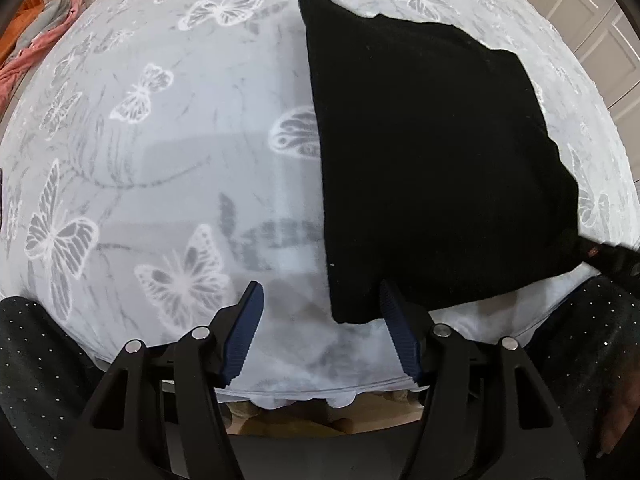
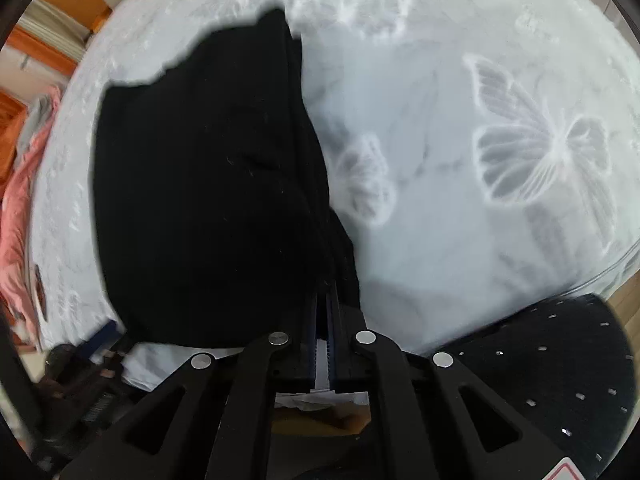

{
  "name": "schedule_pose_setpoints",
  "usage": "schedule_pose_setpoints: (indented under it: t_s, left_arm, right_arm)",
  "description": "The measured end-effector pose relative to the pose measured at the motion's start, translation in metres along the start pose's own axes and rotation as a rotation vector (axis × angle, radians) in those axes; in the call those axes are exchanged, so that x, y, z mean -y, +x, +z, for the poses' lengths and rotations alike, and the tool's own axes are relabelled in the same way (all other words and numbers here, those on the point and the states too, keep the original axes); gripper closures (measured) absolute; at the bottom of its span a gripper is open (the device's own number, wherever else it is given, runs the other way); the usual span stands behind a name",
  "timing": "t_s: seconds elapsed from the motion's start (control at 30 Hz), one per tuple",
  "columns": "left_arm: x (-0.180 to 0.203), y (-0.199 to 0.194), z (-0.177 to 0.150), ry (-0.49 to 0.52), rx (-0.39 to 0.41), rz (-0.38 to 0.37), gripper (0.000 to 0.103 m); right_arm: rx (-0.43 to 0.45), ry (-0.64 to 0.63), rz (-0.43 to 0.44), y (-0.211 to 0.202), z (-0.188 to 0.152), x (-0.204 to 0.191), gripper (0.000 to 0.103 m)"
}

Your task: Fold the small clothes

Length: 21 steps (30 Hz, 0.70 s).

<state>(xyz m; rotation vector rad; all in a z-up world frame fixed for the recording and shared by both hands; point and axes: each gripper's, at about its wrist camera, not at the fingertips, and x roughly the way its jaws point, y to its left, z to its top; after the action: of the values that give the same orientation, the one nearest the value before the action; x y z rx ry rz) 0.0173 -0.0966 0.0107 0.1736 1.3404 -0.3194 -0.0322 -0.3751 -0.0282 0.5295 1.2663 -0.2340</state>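
With the right gripper [image 2: 328, 320] fingers pinched on the black garment's [image 1: 432, 168] 5 o'clock edge and the left gripper [image 1: 320, 304] fingers wide, empty at its 7 o'clock corner, a one-sided pull could skew the fold.

White butterfly-print table cover [image 1: 160, 160], pink and grey cloth [image 1: 36, 52] beyond, white panelled doors [image 1: 592, 28]

The folded garment [image 1: 432, 168] lies on the table [image 1: 168, 152], clothes pile [image 1: 36, 52] beyond its edge
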Motion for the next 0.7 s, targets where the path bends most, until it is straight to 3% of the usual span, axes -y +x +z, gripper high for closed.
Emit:
schedule_pose_setpoints:
  t_s: [0.17, 0.23, 0.3, 0.5, 0.57, 0.6, 0.7]
  left_arm:
    - [-0.005, -0.022, 0.006, -0.041, 0.042, -0.076, 0.043]
    - [-0.001, -0.031, 0.013, -0.045, 0.069, -0.097, 0.041]
    - [0.007, -0.036, 0.020, -0.038, 0.082, -0.115, 0.040]
    - [0.032, -0.033, 0.035, -0.003, 0.082, -0.114, 0.039]
    - [0.034, -0.029, 0.040, 0.003, 0.086, -0.100, 0.039]
    - [0.033, -0.029, 0.037, 0.002, 0.086, -0.097, 0.039]
    - [0.029, -0.024, 0.040, -0.013, 0.075, -0.094, 0.039]
  right_arm:
    - [0.101, 0.016, 0.051, -0.030, 0.000, 0.002, 0.080]
    - [0.136, 0.024, 0.103, -0.036, 0.007, 0.008, 0.055]
    - [0.149, 0.008, 0.106, -0.033, 0.016, 0.007, 0.053]
    - [0.106, -0.063, 0.108, 0.006, 0.053, -0.021, 0.053]
    - [0.107, -0.096, 0.119, 0.012, 0.063, -0.029, 0.073]
    - [0.118, -0.125, 0.115, 0.010, 0.068, -0.036, 0.095]
    - [0.220, -0.161, 0.189, -0.022, 0.075, -0.044, 0.097]
